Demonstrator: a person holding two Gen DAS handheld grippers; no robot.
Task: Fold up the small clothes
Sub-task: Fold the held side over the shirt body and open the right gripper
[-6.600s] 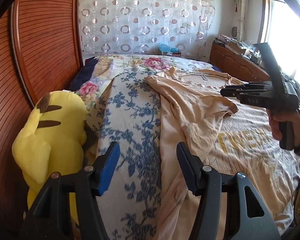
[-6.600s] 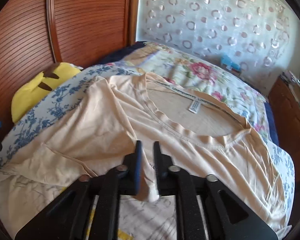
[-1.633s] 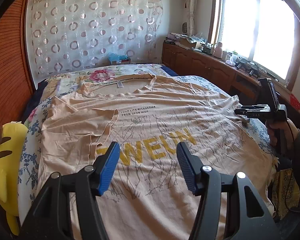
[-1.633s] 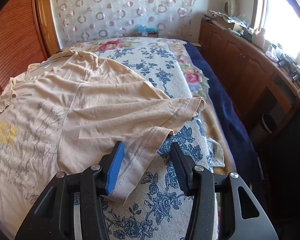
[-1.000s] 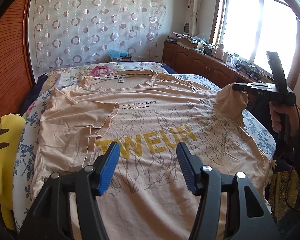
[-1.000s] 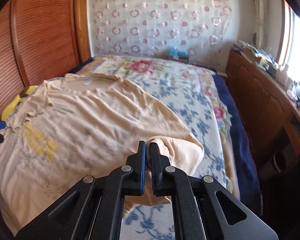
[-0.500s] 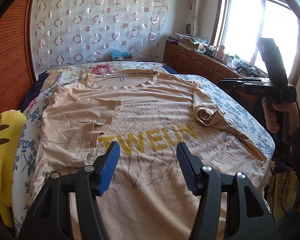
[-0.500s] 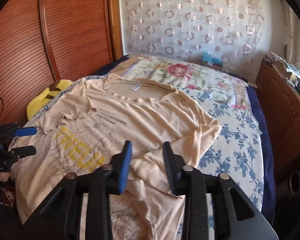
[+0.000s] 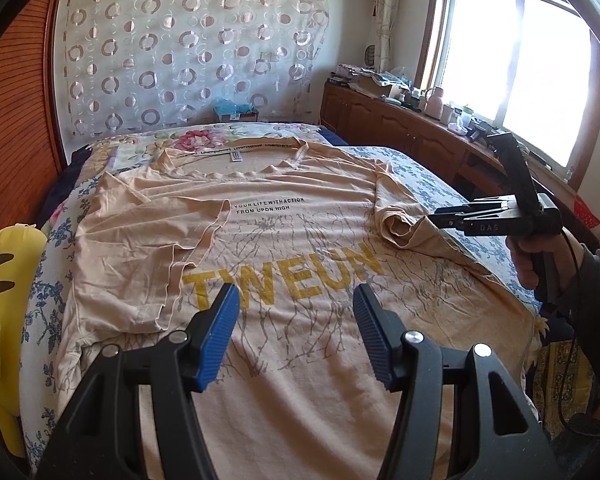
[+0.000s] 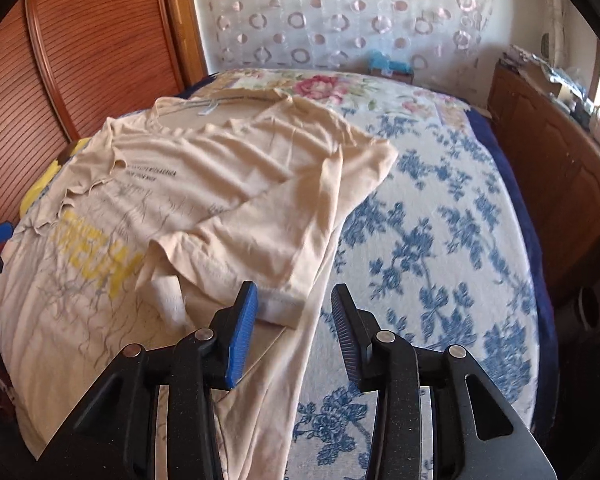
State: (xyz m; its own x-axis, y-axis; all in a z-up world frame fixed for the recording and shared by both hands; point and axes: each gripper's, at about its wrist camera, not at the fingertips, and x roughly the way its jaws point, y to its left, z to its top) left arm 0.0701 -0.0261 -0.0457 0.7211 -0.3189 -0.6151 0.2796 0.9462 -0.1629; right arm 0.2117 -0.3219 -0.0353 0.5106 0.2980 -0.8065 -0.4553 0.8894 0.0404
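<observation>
A beige T-shirt with yellow letters lies face up on the bed, collar at the far end. Its left sleeve is folded inward onto the chest. The right sleeve lies bunched and turned in over the shirt's right side, also visible from the right wrist. My right gripper hovers just above that sleeve's hem with its jaws apart and nothing pressed between them; from the left wrist the right gripper shows beside the bunched sleeve. My left gripper stands open over the shirt's lower front, holding nothing.
A blue floral bedcover lies bare to the shirt's right. A yellow plush toy sits at the bed's left edge by the wooden wall. A wooden cabinet runs under the window. A person's hand grips the right tool.
The right gripper carried the right sleeve inward, let it drop onto the shirt, opened its jaws, then sank toward the sleeve's hem. The left gripper stayed still.
</observation>
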